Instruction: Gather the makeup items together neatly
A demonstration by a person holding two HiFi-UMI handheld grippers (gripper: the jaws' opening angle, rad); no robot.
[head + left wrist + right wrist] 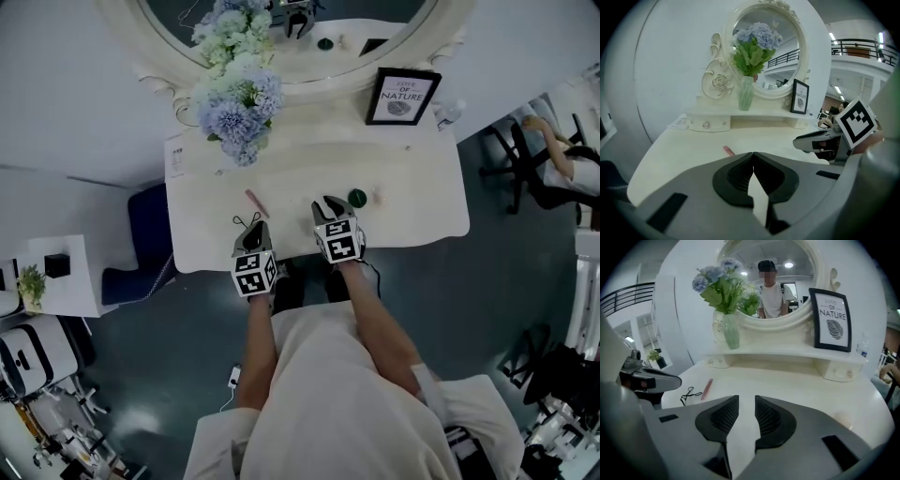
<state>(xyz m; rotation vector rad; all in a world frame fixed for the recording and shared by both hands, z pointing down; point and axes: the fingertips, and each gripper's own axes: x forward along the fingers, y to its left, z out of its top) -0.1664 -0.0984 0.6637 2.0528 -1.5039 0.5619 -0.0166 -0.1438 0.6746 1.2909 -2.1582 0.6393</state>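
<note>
Well, your left tool had its jaws pressed together on nothing, while your right tool stood partly spread and empty. The makeup lay scattered near the tabletop's front edge: eyelash curler and pink stick by the left tool, green jar just beside the right. A careless nudge could have rolled the stick off that near edge, I judged. Bare room lay toward the mirror.

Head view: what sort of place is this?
Probably a staged dressing corner inside an office or lab hall: a white vanity table with round mirror and flowers, office chairs and equipment on the grey floor.
</note>
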